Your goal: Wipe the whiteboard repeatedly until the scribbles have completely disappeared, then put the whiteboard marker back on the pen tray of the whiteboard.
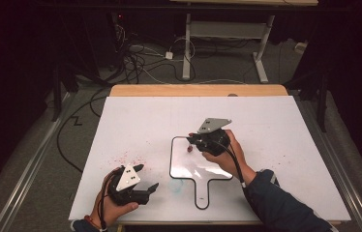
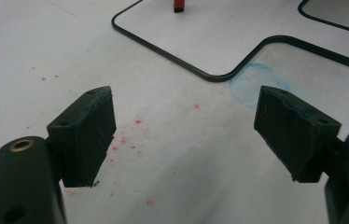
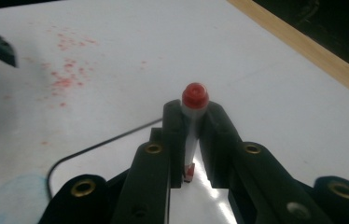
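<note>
Two claws share the work: the right claw (image 3: 192, 140) is clenched on a red-capped marker (image 3: 194, 119), held upright over the small whiteboard (image 1: 181, 166) on the worktop (image 1: 276, 145), seemingly ready to write, while the left claw (image 2: 184, 135) waits released beside the board's near corner.

The high view looks forward and down over the whole tabletop (image 1: 276, 125). Each gripper view rides low, close to the sheet; all three share the whiteboard (image 1: 184, 164).
</note>
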The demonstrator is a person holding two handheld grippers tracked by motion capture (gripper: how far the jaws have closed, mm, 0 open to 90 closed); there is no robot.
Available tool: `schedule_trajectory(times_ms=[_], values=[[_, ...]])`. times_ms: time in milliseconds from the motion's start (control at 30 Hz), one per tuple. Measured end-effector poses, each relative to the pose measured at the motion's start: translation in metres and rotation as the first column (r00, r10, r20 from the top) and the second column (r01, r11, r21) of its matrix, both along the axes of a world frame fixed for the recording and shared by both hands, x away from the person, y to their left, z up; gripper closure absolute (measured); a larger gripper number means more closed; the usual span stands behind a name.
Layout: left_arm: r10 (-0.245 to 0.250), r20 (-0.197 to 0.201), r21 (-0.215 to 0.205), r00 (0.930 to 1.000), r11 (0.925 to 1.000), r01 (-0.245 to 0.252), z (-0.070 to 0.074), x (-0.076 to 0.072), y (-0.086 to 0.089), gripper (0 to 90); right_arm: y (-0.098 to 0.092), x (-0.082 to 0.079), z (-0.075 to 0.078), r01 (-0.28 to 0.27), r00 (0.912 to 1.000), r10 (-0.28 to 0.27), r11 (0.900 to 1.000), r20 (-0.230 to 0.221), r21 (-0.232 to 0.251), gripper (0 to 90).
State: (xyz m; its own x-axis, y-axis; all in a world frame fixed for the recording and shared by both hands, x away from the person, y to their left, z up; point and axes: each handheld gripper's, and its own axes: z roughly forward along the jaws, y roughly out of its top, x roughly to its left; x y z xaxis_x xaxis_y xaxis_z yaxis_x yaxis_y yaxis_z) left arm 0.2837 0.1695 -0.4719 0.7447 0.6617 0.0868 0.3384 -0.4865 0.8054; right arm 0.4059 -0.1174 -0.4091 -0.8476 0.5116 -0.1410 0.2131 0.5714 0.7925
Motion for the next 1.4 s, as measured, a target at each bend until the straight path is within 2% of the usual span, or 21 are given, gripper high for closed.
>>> schedule_trajectory(times_ms=[33,100,200,267,400,467,667,800,967,1100,1233,1400], values=[[0.002,0.001,-0.002,1.0000,1.0000,-0.002,0.000,0.000,0.000,19.7,0.001,-0.002,-0.001,-0.019,0.9998,0.019,1.000,-0.001,0.011,81.9],[0.004,0.002,-0.004,1.0000,1.0000,-0.004,0.000,0.000,0.001,19.7,0.000,-0.005,-0.001,-0.020,0.9998,0.020,0.999,-0.001,0.026,81.9],[0.007,0.003,0.003,1.0000,1.0000,-0.007,0.000,0.001,0.002,19.7,-0.009,-0.008,0.004,-0.002,0.9996,0.000,0.997,0.028,0.078,81.8],[0.010,-0.002,-0.005,0.9999,0.9999,-0.010,-0.001,0.002,0.003,19.7,-0.020,-0.011,0.013,0.002,0.9993,-0.006,0.994,0.037,0.108,81.8],[0.017,-0.002,0.006,0.9999,0.9998,-0.017,-0.001,0.004,0.004,19.7,-0.042,-0.018,0.032,0.014,0.9977,-0.023,0.989,0.064,0.144,81.8],[0.021,0.004,0.010,0.9998,0.9997,-0.021,-0.001,0.003,0.004,19.7,-0.054,-0.023,0.040,0.013,0.9971,-0.024,0.989,0.072,0.147,81.8],[0.012,0.014,0.018,0.9998,0.9998,-0.013,0.000,0.002,0.003,19.7,-0.090,-0.042,0.052,0.060,0.9966,-0.068,0.984,0.045,0.167,81.8],[0.008,0.020,0.020,0.9998,0.9998,-0.008,0.001,0.001,0.003,19.7,-0.114,-0.057,0.056,0.094,0.9947,-0.099,0.983,0.028,0.158,81.7],[0.009,0.020,0.024,0.9998,0.9997,-0.009,0.001,0.001,0.001,19.7,-0.140,-0.077,0.062,0.135,0.9908,-0.135,0.985,-0.004,0.110,81.7],[0.010,0.018,0.028,0.9998,0.9996,-0.011,0.001,0.001,0.001,19.7,-0.161,-0.088,0.059,0.149,0.9869,-0.144,0.986,-0.073,0.071,81.6],[0.002,0.021,0.034,0.9998,0.9994,-0.003,0.002,0.001,-0.002,19.7,-0.172,-0.086,0.050,0.135,0.9772,-0.131,0.991,-0.167,0.011,81.5],[-0.012,0.007,0.043,0.9999,0.9990,0.011,0.000,0.007,-0.006,19.7,-0.165,-0.077,0.040,0.115,0.9730,-0.119,0.993,-0.198,-0.033,81.5]])
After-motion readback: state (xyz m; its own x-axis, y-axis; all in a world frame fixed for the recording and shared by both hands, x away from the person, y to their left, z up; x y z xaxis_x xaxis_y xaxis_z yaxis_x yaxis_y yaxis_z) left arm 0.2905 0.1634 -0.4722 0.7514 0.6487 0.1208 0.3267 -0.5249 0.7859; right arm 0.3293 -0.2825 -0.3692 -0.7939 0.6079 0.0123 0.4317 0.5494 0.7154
